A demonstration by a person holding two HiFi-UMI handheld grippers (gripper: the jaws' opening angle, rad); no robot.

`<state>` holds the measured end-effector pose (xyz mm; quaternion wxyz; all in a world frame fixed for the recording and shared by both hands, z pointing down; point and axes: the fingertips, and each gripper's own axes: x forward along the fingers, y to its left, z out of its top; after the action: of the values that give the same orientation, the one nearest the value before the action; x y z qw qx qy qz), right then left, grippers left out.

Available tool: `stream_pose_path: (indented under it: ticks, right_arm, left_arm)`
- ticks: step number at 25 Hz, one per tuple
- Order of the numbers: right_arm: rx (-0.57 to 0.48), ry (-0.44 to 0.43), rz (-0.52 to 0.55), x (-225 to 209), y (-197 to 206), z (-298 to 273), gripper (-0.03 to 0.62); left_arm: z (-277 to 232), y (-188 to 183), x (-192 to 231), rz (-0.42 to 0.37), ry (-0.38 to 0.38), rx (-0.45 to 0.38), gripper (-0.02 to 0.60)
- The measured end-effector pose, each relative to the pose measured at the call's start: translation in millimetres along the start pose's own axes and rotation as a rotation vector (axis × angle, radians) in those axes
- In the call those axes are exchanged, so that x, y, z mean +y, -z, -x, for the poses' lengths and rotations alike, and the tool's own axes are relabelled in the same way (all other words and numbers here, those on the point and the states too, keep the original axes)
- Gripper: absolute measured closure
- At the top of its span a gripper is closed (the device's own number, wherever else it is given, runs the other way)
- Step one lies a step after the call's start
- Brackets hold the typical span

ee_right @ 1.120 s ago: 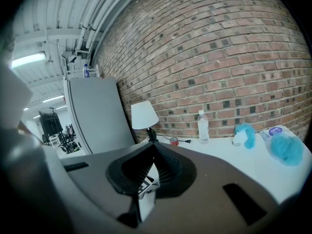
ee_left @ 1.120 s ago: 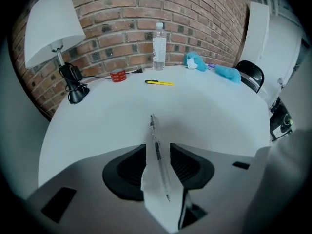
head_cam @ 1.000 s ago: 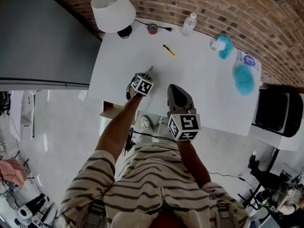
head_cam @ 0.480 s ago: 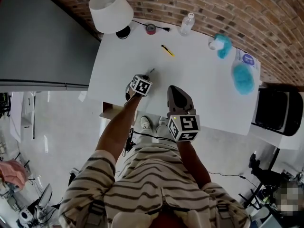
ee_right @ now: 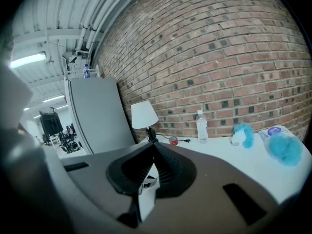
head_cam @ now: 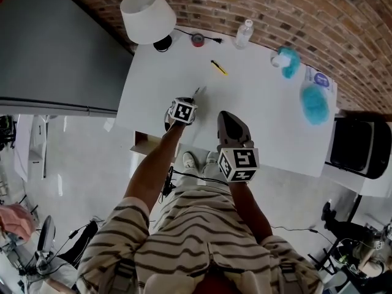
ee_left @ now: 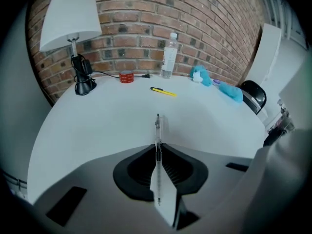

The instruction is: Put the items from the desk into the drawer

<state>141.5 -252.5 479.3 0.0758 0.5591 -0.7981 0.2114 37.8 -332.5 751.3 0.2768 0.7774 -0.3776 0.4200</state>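
Left tongs [ee_left: 157, 146], just closed on the pen [ee_left: 157, 125], must lift it toward the near-left drawer [head_cam: 143, 144]; right tongs [ee_right: 152, 152] wait, pressed together and empty.

Back wall is red-brown brick [head_cam: 275, 5], running the full far side. The white desk [head_cam: 257, 121] is pushed up against it. A tall grey cabinet [head_cam: 55, 54] stands right beside the desk's left end. There's a table lamp [head_cam: 146, 14] with a white shade and black base on the desk's far left corner, near the brick. The floor [head_cam: 73, 164] is pale and glossy and picks up reflections. Off the desk's right end is a black chair or bin [head_cam: 358, 146], can't tell which. Overhead are exposed ceiling pipes [ee_right: 105, 6] and a lit strip light [ee_right: 28, 60].
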Motion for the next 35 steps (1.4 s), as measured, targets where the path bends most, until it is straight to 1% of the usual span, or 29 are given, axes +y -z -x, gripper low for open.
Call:
stream_pose_path:
  ticks: [5, 9, 15, 20, 24, 31, 35]
  right_arm:
    - [-0.009, -0.007, 0.004, 5.7, -2.9, 3.1, 0.583]
    - [-0.014, -0.008, 0.008, 9.6, -4.7, 7.8, 0.583]
    - [-0.023, 0.000, 0.007, 12.2, -6.8, 12.1, 0.583]
    - [-0.036, -0.003, 0.011, 21.2, -12.8, 15.4, 0.583]
    - [-0.043, -0.010, 0.014, 29.8, -13.8, 15.7, 0.583]
    - [-0.067, -0.024, 0.009, 45.6, -24.9, 19.7, 0.583]
    - [-0.082, -0.026, 0.018, 50.8, -32.0, 20.8, 0.583]
  left_arm:
    - [16.6, -9.2, 2.9, 0.033, -0.022, -0.051, 0.534]
    - [33.0, -15.0, -0.8, 0.096, 0.004, -0.091, 0.534]
    - [71.3, -35.0, -4.2, 0.142, 0.015, -0.208, 0.534]
    - [110.9, -51.3, -11.4, 0.144, 0.015, -0.308, 0.534]
    - [141.3, -63.8, -16.4, 0.166, 0.019, -0.387, 0.534]
    - [195.4, -81.6, -25.7, 0.179, 0.013, -0.509, 0.534]
    - [224.6, -90.0, -31.2, 0.174, -0.002, -0.574, 0.534]
